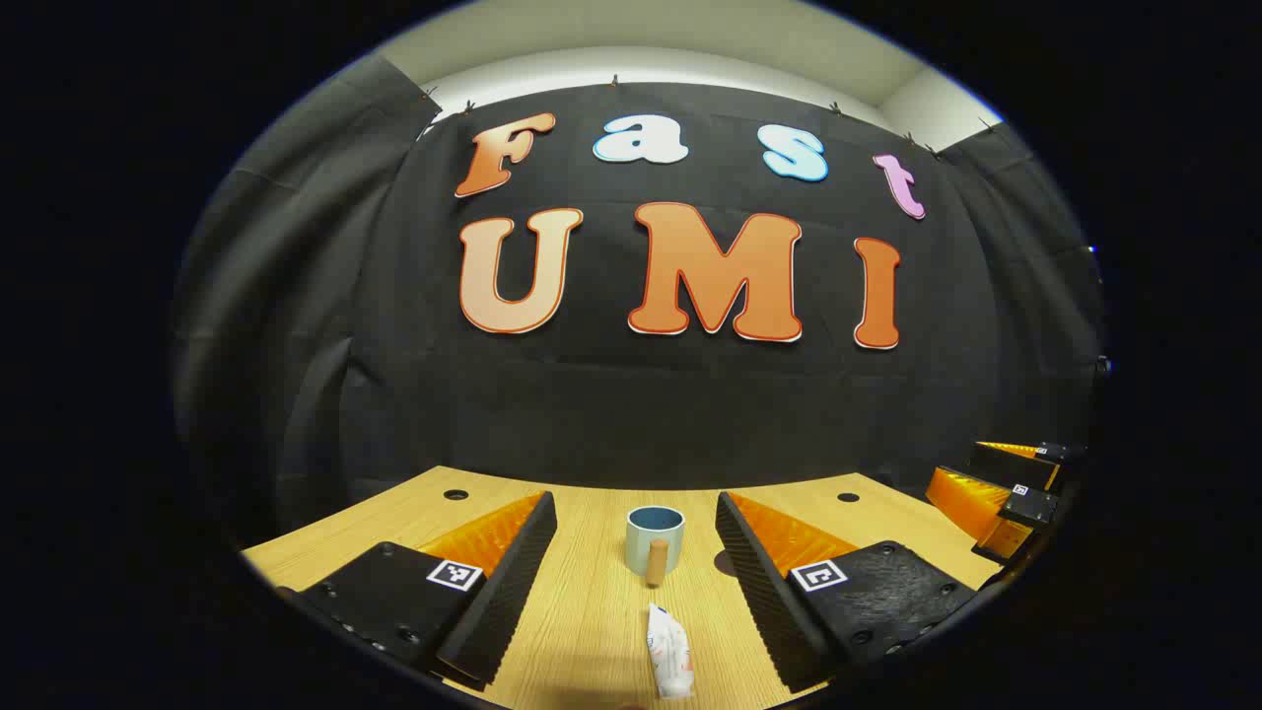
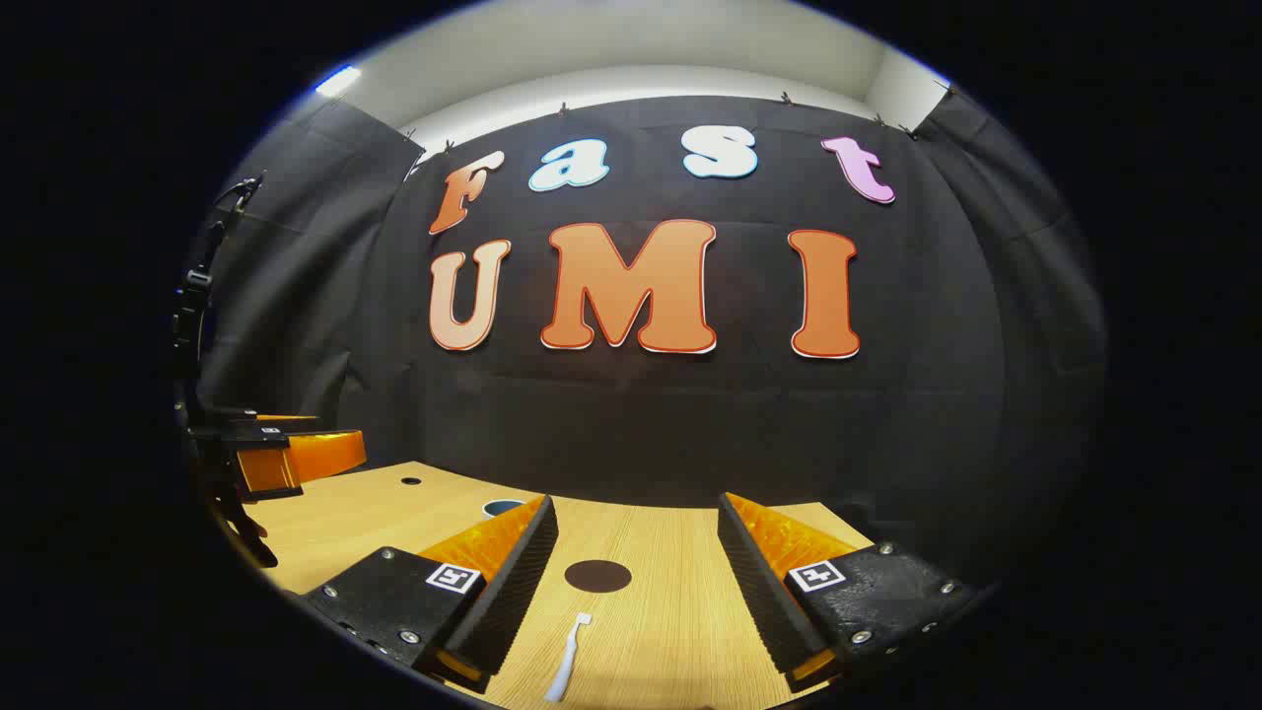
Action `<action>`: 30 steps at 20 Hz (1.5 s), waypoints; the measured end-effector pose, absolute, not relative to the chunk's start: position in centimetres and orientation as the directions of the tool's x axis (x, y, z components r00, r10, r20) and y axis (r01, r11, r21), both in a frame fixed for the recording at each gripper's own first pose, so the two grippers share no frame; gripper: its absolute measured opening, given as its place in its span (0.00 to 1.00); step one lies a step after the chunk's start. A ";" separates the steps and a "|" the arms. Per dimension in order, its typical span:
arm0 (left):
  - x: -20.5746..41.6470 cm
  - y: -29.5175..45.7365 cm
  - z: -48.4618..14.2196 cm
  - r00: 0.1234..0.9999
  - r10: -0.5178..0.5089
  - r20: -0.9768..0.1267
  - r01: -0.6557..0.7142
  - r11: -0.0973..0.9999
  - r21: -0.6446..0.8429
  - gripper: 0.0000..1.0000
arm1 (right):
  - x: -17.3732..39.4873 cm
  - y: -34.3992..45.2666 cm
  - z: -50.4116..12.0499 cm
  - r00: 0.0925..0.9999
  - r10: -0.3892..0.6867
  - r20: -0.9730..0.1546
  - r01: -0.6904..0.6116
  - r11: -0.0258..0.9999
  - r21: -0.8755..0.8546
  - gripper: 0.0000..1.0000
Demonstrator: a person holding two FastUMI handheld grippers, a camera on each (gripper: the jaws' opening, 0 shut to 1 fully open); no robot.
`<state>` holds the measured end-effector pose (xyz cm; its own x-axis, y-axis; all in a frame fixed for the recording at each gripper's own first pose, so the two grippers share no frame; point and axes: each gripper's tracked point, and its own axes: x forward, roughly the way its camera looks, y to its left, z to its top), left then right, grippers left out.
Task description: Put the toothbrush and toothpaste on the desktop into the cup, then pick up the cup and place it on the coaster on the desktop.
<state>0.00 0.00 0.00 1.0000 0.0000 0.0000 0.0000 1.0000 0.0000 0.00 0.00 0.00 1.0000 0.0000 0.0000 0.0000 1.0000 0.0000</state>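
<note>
Here's the pale blue-green cylindrical cup (image 1: 655,538) with its darker blue inside, standing upright on the light wood-grain surface (image 1: 592,611), and a short wooden peg-like handle sticks out of its near side. Just in front of it, apart from it, lies the white crinkled toothpaste tube (image 1: 669,665), pointing lengthwise toward the cup. Any print on the tube is too small to read.

The left claw (image 1: 636,582) stands wide open, holding nothing; cup and tube both sit in the gap between its two ridged fingers, touched by neither. Each finger carries a small square black-and-white marker tag.

Over in the right gripper view, the white toothbrush (image 2: 568,663) lies flat on the surface, head pointing away, toward the dark round flat coaster (image 2: 597,576) just beyond it. They are close but not touching. The right claw (image 2: 636,582) is also spread wide and empty, with toothbrush and coaster lying between its fingers. The cup's blue rim (image 2: 503,507) peeks over the left-hand finger, farther back.

At the far right edge of the left gripper view, the right claw (image 1: 1006,493) shows above the surface's edge.
</note>
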 end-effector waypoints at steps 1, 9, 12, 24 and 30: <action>0.1 -0.1 0.2 1.000 0.000 0.002 0.000 1.000 0.006 0.98 | 0.1 0.1 0.0 1.000 0.002 -0.005 -0.002 1.000 0.004 0.98; 0.5 -1.0 1.0 1.000 -0.029 0.000 0.029 0.999 0.013 0.98 | 0.6 0.9 0.3 1.000 0.022 -0.018 -0.023 1.000 -0.019 0.98; 0.9 -1.3 1.4 0.999 -0.045 -0.014 0.045 0.999 0.022 0.98 | 0.7 1.2 0.8 0.999 0.036 -0.025 -0.037 0.999 -0.030 0.98; 3.5 -3.2 -3.2 0.951 -0.117 -0.285 0.132 0.991 0.035 0.98 | 1.0 1.7 -1.7 0.964 0.098 -0.247 -0.112 0.993 -0.043 0.95; 3.8 -3.3 -5.6 0.854 -0.130 -0.504 0.148 0.989 -0.004 0.98 | 0.9 1.9 -5.1 0.900 0.102 -0.423 -0.165 0.980 -0.115 0.93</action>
<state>3.83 -3.29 -5.62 0.8537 -0.1296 -0.5044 0.1477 0.9890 -0.0041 0.86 1.93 -5.10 0.9002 0.1020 -0.4233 -0.1649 0.9796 -0.1148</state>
